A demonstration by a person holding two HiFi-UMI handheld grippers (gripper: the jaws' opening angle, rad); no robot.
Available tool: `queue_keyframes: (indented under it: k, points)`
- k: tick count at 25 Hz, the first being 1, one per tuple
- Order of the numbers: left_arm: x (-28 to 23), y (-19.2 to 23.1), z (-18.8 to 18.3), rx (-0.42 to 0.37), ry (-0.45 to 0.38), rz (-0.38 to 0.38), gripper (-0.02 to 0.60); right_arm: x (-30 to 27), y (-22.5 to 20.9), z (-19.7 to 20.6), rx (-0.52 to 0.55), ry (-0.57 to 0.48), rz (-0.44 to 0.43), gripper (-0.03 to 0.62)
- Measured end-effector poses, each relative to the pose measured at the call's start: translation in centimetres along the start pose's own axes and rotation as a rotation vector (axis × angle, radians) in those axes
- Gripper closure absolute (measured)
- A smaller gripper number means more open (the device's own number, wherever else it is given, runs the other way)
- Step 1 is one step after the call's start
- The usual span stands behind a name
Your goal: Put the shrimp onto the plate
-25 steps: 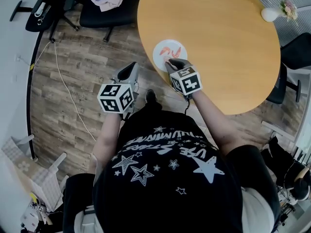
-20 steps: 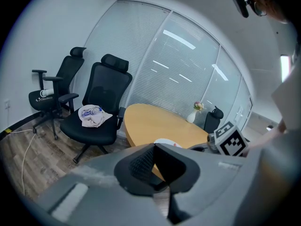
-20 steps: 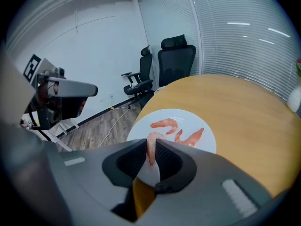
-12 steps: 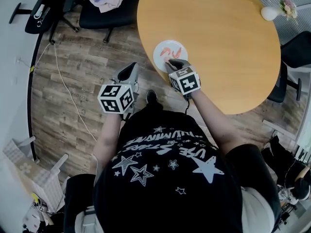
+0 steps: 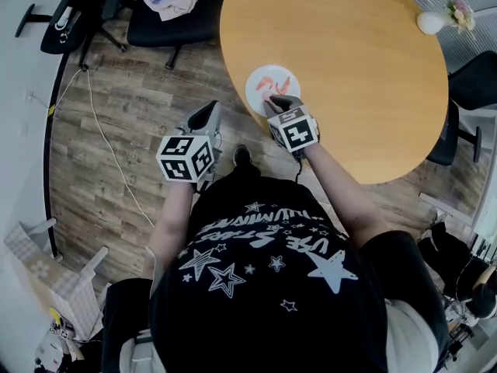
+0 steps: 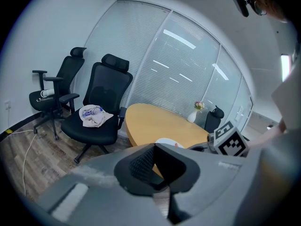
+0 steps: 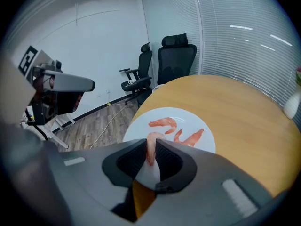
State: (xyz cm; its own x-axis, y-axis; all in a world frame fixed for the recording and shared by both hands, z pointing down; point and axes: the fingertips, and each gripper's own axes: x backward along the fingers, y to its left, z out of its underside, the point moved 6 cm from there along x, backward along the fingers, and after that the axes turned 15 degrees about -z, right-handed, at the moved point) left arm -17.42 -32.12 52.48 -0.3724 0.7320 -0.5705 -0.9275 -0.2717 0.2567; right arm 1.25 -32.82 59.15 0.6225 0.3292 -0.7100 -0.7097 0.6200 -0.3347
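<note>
A pink shrimp point(image 7: 151, 149) is pinched between the jaws of my right gripper point(image 7: 151, 157), which is shut on it. It hangs just above the near edge of the white plate point(image 7: 188, 119). More shrimp point(image 7: 162, 123) lie on the plate. In the head view, the right gripper point(image 5: 278, 99) reaches over the plate point(image 5: 260, 80) at the near-left rim of the round wooden table point(image 5: 349, 53). My left gripper point(image 5: 208, 113) hovers off the table over the floor. In its own view the left gripper point(image 6: 154, 166) has its jaws together and holds nothing.
A white vase with flowers point(image 5: 435, 22) stands at the table's far right. A black office chair point(image 5: 167, 14) with a cloth and a bottle on its seat sits to the left, with another chair point(image 5: 74, 14) beyond it. A cable point(image 5: 101, 130) runs across the wooden floor.
The right gripper has edged slightly left, still over the plate's near edge and still holding the shrimp. The left gripper has stayed where it was.
</note>
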Motion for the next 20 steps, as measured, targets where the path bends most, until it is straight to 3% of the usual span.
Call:
queue_keyframes:
  k: [20]
  points:
    - [0.7, -0.12, -0.07, -0.006, -0.017, -0.015, 0.58, 0.5, 0.21, -0.33, -0.009, -0.019, -0.03, 0.502]
